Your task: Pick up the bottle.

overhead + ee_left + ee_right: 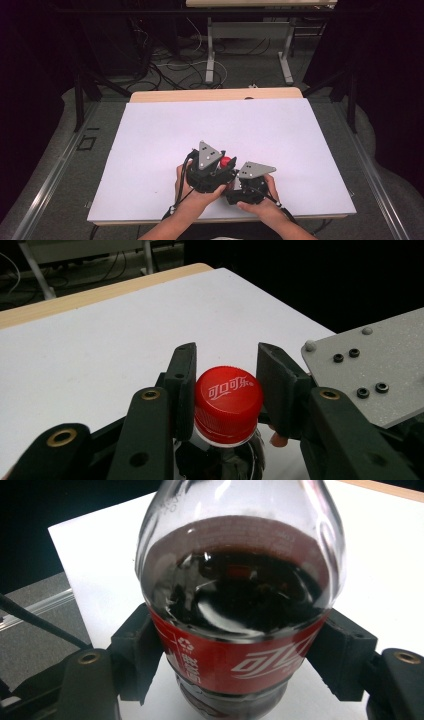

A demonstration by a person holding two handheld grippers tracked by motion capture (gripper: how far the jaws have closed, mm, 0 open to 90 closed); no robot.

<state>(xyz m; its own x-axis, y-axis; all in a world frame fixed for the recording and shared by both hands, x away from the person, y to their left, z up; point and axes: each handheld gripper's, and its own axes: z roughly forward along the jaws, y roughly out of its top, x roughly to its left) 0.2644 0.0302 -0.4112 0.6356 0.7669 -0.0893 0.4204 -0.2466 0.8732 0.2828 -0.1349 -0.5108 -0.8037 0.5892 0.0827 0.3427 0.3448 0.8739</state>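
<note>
Standing on the white table [150, 130] near the person's edge, a cola bottle [235, 605] is clamped at its label by the right gripper [235, 680]; the left gripper [225, 390] apparently pinches its red cap [227, 400].

A white sheet [225, 130] covers a light wooden table [215, 94] at the centre of the frame. Grey floor [60, 165] borders it left and right. At upper centre, tangled cables [165, 62] lie beneath a second table on grey metal legs [210, 50]. Black curtains [385, 75] darken both upper corners.
</note>
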